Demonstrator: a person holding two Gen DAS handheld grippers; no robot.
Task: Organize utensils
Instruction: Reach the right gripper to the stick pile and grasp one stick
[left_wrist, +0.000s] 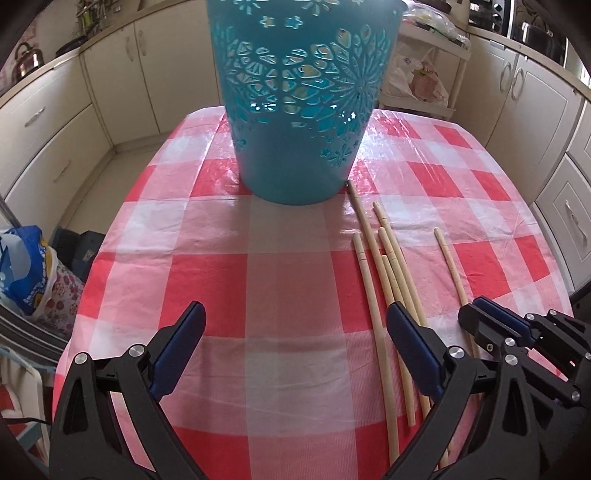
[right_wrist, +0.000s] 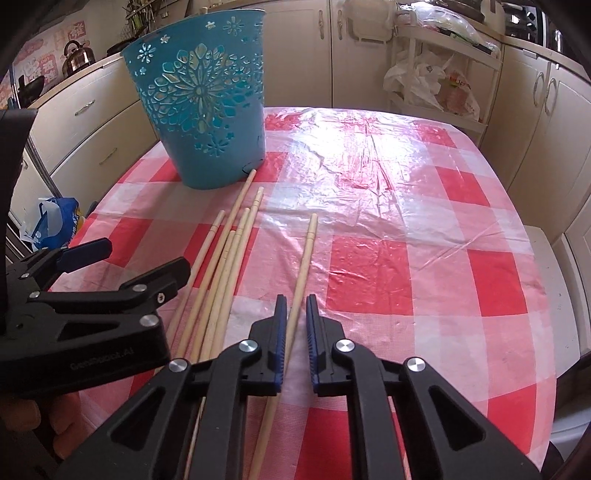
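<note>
— Right wrist view: what step is this?

— Picking up. The right gripper (right_wrist: 295, 310), low in the frame, has its fingers nearly closed around the lone chopstick (right_wrist: 303, 258) lying apart from the bundle of chopsticks (right_wrist: 225, 266) at centre left. The left pad touches it; whether the right pad presses yet, I cannot tell.

— And the other hand?

— The left gripper (left_wrist: 295, 325) hangs wide open, holding nothing, over the cloth left of the bundle.

— Next?

— Probably lift the stick and drop it upright into the blue basket (right_wrist: 207, 110) at upper left, clearing its tall rim.

— Surroundings?

— A glossy red-and-white checked tablecloth (right_wrist: 406, 229), cream kitchen cabinets (right_wrist: 535, 122) around, a kettle (right_wrist: 75, 55) far upper left.
</note>
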